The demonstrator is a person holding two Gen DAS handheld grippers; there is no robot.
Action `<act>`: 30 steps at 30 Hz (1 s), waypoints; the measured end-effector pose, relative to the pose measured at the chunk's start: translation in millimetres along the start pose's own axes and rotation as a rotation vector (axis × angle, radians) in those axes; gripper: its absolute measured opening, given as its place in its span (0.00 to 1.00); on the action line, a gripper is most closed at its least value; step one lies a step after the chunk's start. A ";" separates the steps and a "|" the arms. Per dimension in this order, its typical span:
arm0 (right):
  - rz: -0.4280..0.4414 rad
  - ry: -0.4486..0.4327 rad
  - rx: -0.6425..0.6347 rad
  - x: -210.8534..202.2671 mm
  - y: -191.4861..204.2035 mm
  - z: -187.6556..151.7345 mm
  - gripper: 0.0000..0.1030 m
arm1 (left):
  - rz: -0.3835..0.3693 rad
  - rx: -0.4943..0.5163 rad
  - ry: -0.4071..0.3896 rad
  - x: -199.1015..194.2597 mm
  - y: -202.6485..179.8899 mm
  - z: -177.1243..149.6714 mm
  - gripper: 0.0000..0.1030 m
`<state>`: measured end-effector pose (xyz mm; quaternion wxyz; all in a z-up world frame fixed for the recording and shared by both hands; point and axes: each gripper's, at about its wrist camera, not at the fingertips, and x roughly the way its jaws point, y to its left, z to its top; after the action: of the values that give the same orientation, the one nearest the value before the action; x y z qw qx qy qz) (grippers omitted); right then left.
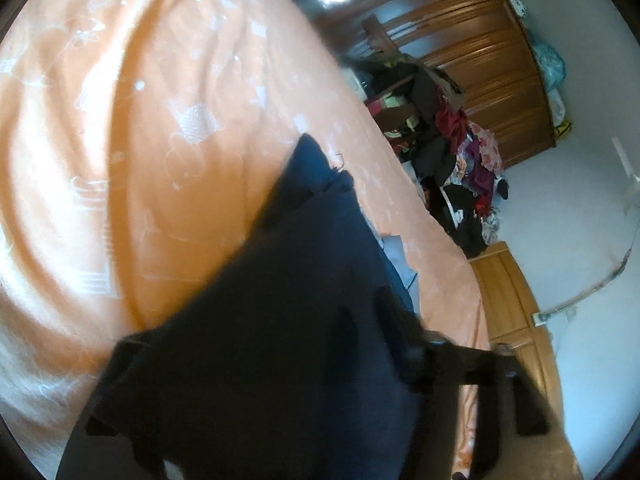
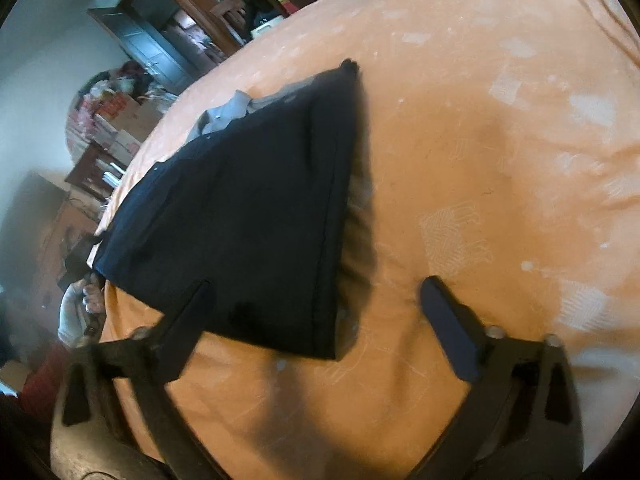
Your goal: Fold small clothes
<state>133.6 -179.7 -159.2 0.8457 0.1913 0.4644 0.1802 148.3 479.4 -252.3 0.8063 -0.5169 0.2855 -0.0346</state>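
A dark navy garment fills the lower half of the left wrist view. It drapes over my left gripper, and only one finger shows through. In the right wrist view the same garment is a folded triangle. Its right edge is raised off the orange bed sheet and casts a shadow. Its left corner runs up to my left gripper, which is shut on it and held by a gloved hand. My right gripper is open, its fingers on either side of the near corner without touching it.
A pale blue-grey cloth lies under the garment's far side. Beyond the bed edge are a wooden bed frame, a pile of clothes, a wooden wardrobe and stacked boxes.
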 end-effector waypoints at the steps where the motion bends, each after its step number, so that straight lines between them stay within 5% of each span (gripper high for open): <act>1: 0.010 -0.012 0.017 -9.3 3.8 1.9 0.82 | -0.012 -0.016 0.006 -0.7 2.9 0.5 0.11; 5: 0.003 -0.091 -0.040 -39.4 50.6 15.0 0.86 | 0.060 0.251 -0.007 -5.7 -47.2 -12.7 0.01; 8: 0.062 -0.095 -0.127 -19.2 108.7 41.4 0.92 | 0.098 0.419 -0.025 -7.2 -82.7 -25.8 0.01; 11: 0.188 -0.029 -0.224 38.9 183.1 73.4 0.94 | 0.110 0.535 -0.044 -9.0 -108.6 -34.1 0.01; 16: 0.387 0.205 -0.356 162.1 322.4 114.0 0.95 | 0.132 0.683 -0.041 -4.2 -138.4 -51.8 0.04; 21: 0.246 0.406 -0.456 248.5 375.5 115.5 0.94 | 0.144 0.816 -0.018 12.5 -172.2 -73.5 0.08; 23: 0.177 0.379 -0.456 257.4 362.2 120.9 0.85 | 0.134 0.884 0.013 23.2 -185.5 -88.8 0.12; 25: 0.194 0.324 -0.364 254.7 322.6 132.5 0.32 | 0.122 0.925 0.041 33.3 -194.7 -99.7 0.13; 26: 0.207 0.310 -0.290 251.3 294.8 135.5 0.23 | 0.108 0.944 0.063 39.4 -200.2 -107.2 0.13; 30: 0.283 0.199 -0.147 206.2 213.0 128.9 0.10 | 0.020 1.040 0.174 65.2 -232.8 -153.5 0.12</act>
<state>320.6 83.2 -138.5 0.7735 0.1738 0.4998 0.3488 182.3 223.7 -127.8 0.9299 -0.0408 0.3015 -0.2067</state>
